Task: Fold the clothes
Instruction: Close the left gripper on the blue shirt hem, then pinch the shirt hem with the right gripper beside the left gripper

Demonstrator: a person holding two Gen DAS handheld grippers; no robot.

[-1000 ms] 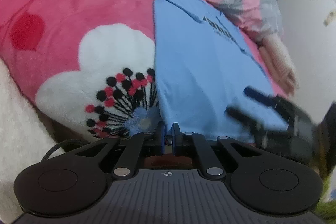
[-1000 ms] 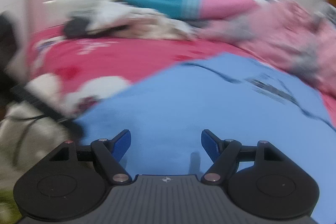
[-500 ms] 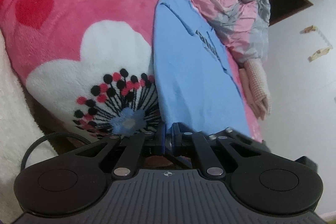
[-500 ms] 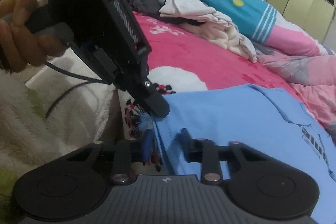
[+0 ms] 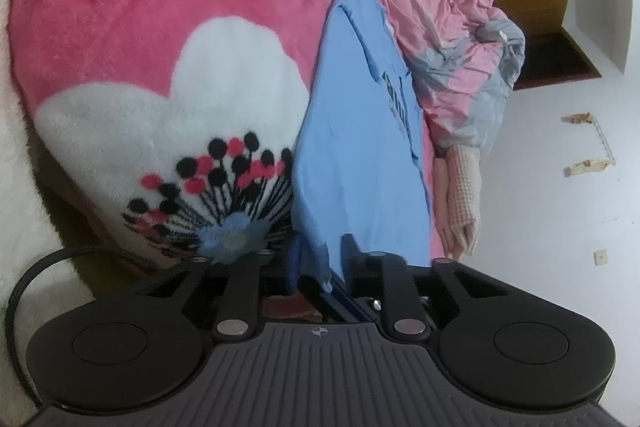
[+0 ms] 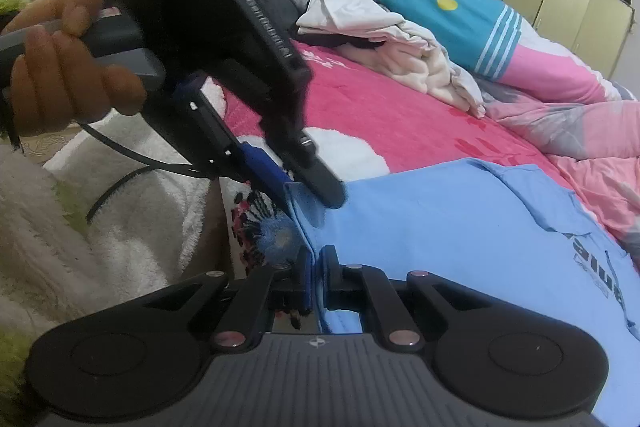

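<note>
Here, both grippers' fingers (image 6: 310, 187) (image 6: 316, 267) apparently pinching the blue T-shirt (image 6: 460, 227) hem on the pink blanket (image 5: 180, 27).

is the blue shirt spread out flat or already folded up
Mostly spread: the blue shirt lies open on the pink blanket, print showing; only its near hem is lifted, pinched by both grippers.

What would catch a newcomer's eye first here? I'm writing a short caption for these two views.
The light blue T-shirt lies spread on a bright pink blanket with a big white flower beside the shirt. The left hand-held gripper and the right hand-held gripper pinch the shirt's near edge close together. At the far end of the bed, a person lies in a turquoise and pink top.
</note>
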